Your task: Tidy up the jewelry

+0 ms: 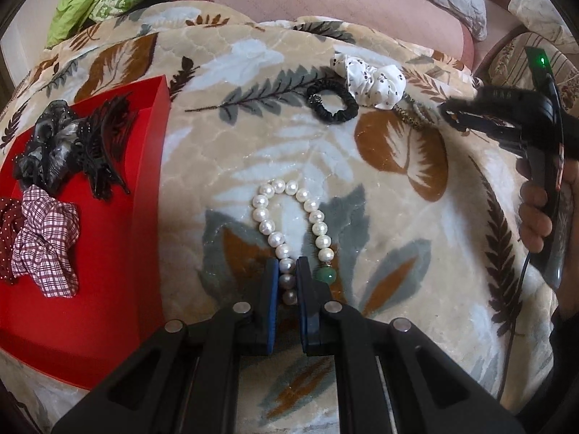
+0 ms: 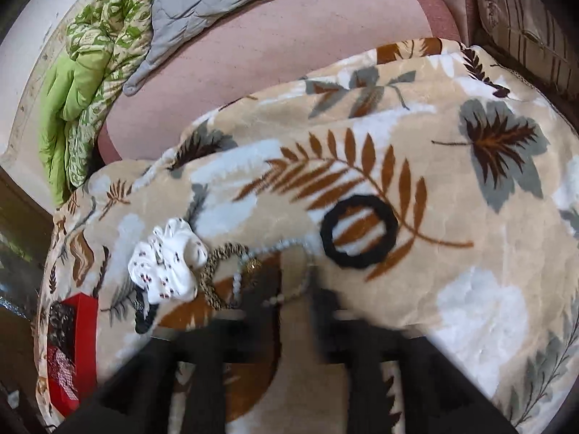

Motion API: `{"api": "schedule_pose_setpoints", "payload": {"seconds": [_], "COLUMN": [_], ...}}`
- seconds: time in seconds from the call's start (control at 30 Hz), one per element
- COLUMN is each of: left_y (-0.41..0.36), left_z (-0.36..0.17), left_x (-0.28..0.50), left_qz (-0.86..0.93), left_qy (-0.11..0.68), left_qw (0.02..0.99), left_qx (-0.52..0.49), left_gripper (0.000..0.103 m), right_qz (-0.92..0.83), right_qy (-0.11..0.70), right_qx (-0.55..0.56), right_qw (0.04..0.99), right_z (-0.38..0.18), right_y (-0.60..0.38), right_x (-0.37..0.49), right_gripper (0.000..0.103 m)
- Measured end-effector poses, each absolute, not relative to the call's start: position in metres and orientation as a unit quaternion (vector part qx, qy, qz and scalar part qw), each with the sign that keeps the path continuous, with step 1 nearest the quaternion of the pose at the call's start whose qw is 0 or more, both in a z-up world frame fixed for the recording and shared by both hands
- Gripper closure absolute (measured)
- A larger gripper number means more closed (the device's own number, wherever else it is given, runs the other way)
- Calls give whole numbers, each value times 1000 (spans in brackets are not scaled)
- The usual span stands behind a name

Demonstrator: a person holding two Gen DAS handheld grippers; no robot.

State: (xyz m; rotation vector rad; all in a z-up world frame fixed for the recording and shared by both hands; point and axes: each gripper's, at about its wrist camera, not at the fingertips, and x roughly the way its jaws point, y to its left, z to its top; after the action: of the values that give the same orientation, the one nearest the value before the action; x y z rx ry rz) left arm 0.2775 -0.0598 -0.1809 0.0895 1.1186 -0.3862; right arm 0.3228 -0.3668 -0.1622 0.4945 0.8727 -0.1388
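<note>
Pearl beads sit pinched between the blue pads of my left tool (image 1: 287,271): the jaws are pressed together on one end of the pearl bracelet (image 1: 289,217), whose loop lies on the leaf-print blanket (image 1: 253,72) just ahead of the fingertips. The green bead (image 1: 326,275) rests just right of the right pad, outside the grip. The red box (image 1: 119,253), already holding scrunchies and a black hair claw, lies to the left of this tool.

My worry is the grip: the beads are round and smooth, and only a couple sit between the pads. A quick lift could let them roll out, or the trailing loop could drag and snag on the plush pile on the way to the box.

My right tool (image 2: 289,311) is smeared by motion blur in its own view, so I cannot tell whether it is spread or closed. That view shows what the left one hides: a thin white bead string (image 2: 275,249) and a gold-brown chain (image 2: 217,271) tangled by the white scrunchie (image 2: 170,260), plus a black hair tie (image 2: 358,231) ahead to the right. Only the left view shows the bracelet.
</note>
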Motion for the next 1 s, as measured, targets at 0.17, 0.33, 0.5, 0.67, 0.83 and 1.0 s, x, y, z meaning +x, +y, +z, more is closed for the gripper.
{"api": "schedule_pose_setpoints", "payload": {"seconds": [0.17, 0.33, 0.5, 0.67, 0.83, 1.0], "left_y": [-61, -61, -63, -59, -51, -42], "left_z": [-182, -182, -182, -174, -155, -127], "left_x": [281, 281, 281, 276, 257, 233], "left_qz": [-183, -184, -186, -200, -210, -214], "left_qy": [529, 528, 522, 509, 493, 465], "left_qw": [828, 828, 832, 837, 844, 859], "left_qx": [40, 39, 40, 25, 4, -14], "left_gripper": [94, 94, 94, 94, 94, 94], "right_qz": [-71, -81, -107, -117, -113, -92], "right_qy": [447, 457, 465, 453, 411, 368], "right_qx": [236, 231, 160, 149, 143, 116], "right_qw": [860, 855, 864, 871, 893, 918], "right_z": [-182, -191, -193, -175, -132, -92], "right_y": [-370, -368, -353, -349, -331, -299], "right_x": [338, 348, 354, 332, 285, 241], "right_gripper": [67, 73, 97, 98, 98, 98]}}
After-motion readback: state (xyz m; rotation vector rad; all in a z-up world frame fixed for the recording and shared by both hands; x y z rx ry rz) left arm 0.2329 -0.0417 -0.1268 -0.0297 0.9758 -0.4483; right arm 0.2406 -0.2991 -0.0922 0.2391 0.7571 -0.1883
